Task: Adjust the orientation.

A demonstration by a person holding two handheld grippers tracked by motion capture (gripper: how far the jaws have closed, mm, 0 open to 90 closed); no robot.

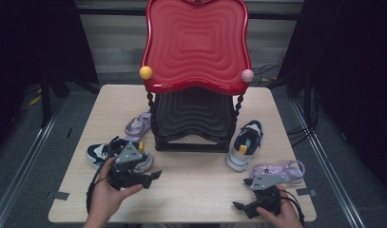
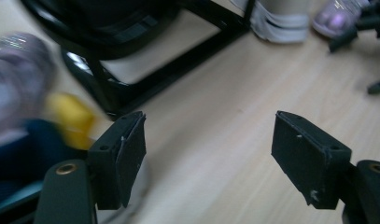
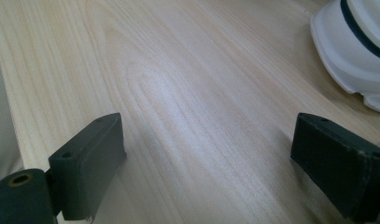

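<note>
Wood table (image 1: pixel 191 185) — navy-white sneaker (image 1: pixel 97 154), yellow tab.

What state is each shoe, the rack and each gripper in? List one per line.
Left gripper: open, empty.
Right gripper: open, empty.
Left sneaker: on table, upright.
Right sneaker: on table, upright.
Left sandal: beside rack.
Right sandal: on table.
Rack: shelves bare.

Red wavy two-tier rack (image 1: pixel 197 42) mid-table, lilac sandal (image 1: pixel 138 126) just left of it, wooden table (image 1: pixel 200 190)
</note>
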